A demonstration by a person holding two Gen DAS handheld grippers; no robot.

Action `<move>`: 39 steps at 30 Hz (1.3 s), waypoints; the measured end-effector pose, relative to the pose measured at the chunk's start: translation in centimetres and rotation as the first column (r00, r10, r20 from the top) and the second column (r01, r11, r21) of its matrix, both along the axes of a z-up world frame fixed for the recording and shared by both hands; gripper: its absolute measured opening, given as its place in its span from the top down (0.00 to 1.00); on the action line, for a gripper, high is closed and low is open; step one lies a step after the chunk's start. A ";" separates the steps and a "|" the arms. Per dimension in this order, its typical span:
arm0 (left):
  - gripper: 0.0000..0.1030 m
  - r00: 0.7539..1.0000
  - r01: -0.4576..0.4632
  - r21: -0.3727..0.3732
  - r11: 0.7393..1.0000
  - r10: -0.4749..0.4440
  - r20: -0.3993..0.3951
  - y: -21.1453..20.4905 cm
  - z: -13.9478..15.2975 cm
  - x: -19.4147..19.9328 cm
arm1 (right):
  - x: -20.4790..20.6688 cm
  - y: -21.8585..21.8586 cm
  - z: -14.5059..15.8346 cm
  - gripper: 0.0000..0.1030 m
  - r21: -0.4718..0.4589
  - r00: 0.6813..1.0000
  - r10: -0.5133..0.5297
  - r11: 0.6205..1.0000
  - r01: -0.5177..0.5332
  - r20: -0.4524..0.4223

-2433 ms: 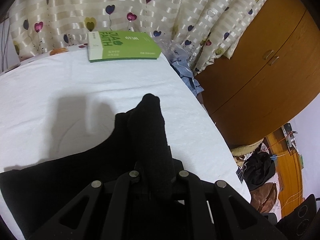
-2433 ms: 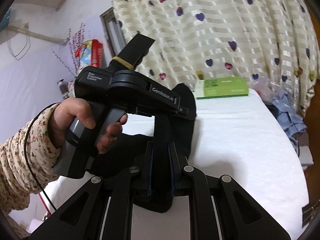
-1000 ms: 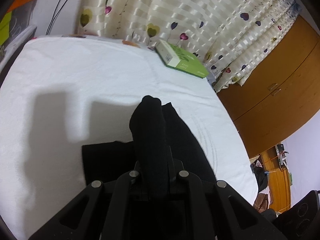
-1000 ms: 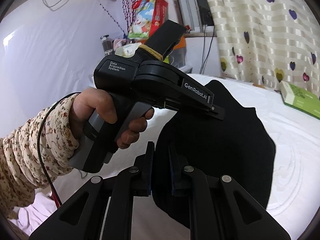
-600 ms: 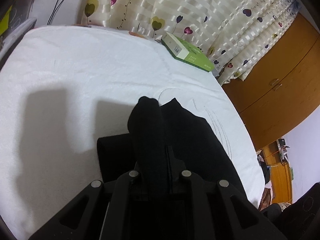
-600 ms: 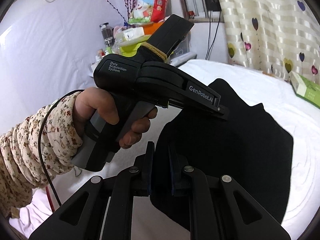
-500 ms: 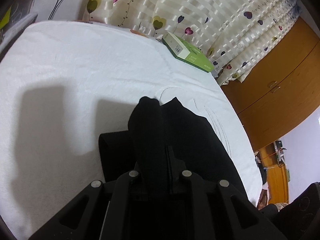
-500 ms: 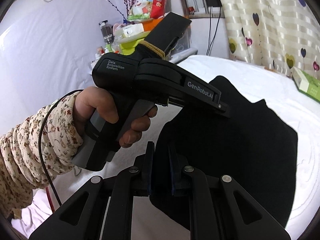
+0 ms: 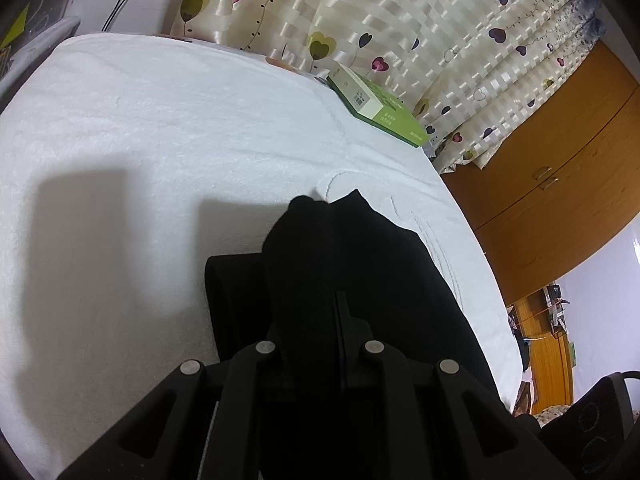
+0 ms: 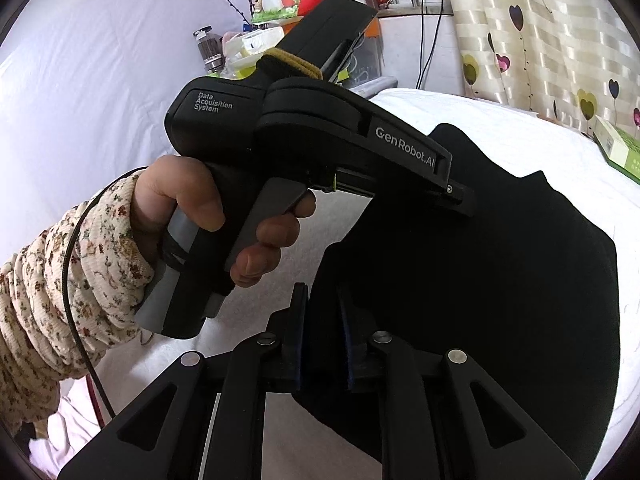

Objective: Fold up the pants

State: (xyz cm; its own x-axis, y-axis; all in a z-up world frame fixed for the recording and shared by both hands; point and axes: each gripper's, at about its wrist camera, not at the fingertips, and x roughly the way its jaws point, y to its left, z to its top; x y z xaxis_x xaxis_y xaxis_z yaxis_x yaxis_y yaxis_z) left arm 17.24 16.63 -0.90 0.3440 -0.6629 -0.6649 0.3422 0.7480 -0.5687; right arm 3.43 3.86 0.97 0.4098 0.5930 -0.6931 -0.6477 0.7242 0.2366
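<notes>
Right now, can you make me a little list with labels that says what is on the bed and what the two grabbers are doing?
Surface: white bed cover
Clothing: black pants, partly lifted off the cover
Left gripper: shut on the pants, fabric bunched over its fingers
Right gripper: shut on an edge of the pants
Hand: in a flowery sleeve, holding the left gripper's handle
Other item: green box at the far edge, apart from the pants
Behind: curtain with hearts
Fold: not finished yet
</notes>
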 end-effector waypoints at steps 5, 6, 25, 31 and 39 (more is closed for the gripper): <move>0.79 1.000 -0.021 0.041 0.999 0.020 0.023 -0.2 0.8 -0.5 | 0.1 0.3 -0.2 0.82 -0.007 1.000 0.002 1.000 -0.002 0.003; 0.78 0.999 -0.029 0.056 0.998 0.027 0.032 -0.2 0.9 -0.6 | 0.1 0.3 -0.2 0.81 -0.007 1.000 0.002 1.000 -0.002 0.001; 0.44 0.947 -0.309 0.147 0.940 0.290 0.138 4.0 3.8 -7.9 | -1.8 -3.1 2.9 0.61 0.008 0.995 0.046 0.999 -0.047 0.086; 0.42 0.910 -0.411 0.219 0.885 0.385 0.152 4.5 2.8 -10.7 | -2.2 -4.9 2.1 0.59 -0.096 0.990 0.056 0.994 -0.044 0.127; 0.41 0.880 -0.474 0.303 0.827 0.440 0.177 4.1 1.4 -13.3 | -3.2 -3.2 0.3 0.37 -0.156 0.983 0.137 0.981 -0.117 0.119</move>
State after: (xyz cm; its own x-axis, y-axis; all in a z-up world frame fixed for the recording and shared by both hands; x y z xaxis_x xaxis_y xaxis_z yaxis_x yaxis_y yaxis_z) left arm 3.97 20.68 0.51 0.6257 -0.1631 -0.7628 -0.0461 0.9684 -0.2449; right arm 0.23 0.70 1.24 0.4294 0.5412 -0.7229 -0.7546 0.6548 0.0420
